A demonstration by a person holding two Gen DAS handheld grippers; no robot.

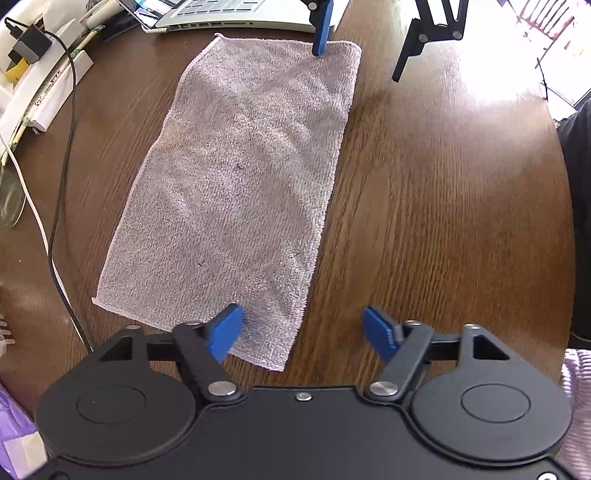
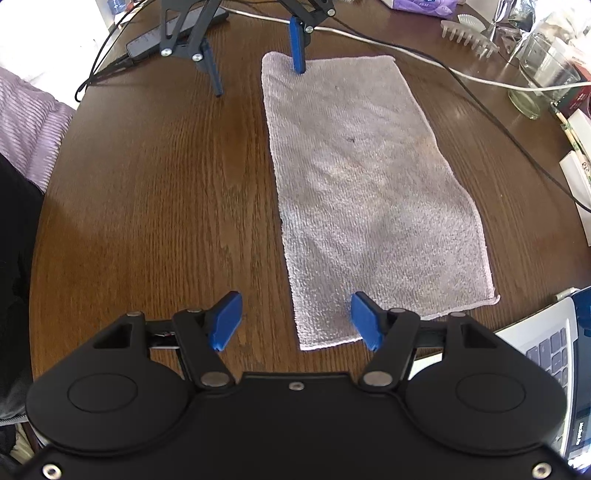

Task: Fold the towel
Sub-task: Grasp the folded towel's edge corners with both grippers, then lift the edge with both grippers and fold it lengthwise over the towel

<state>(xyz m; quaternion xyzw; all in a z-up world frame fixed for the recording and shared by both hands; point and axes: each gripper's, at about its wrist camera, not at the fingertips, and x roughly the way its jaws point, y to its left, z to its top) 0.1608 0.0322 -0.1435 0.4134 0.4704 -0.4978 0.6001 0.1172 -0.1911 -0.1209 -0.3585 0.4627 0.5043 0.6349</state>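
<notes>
A pale pink towel (image 1: 240,192) lies flat as a long rectangle on the brown wooden table (image 1: 443,206); it also shows in the right wrist view (image 2: 369,192). My left gripper (image 1: 303,334) is open, straddling the towel's near right corner, with one blue finger over the cloth. My right gripper (image 2: 295,319) is open, straddling the corner at the towel's opposite short end. Each gripper shows in the other's view at the far end: the right gripper (image 1: 356,62) with one finger on the towel edge, and the left gripper (image 2: 258,79) likewise.
A laptop (image 1: 236,14) lies past the towel's far end in the left view, and shows at the right edge (image 2: 546,347) of the right view. Cables (image 1: 59,229), a charger (image 1: 29,44), a glass jar (image 2: 539,85) and papers crowd the table's far side. Lilac cloth (image 2: 33,122) lies off the table edge.
</notes>
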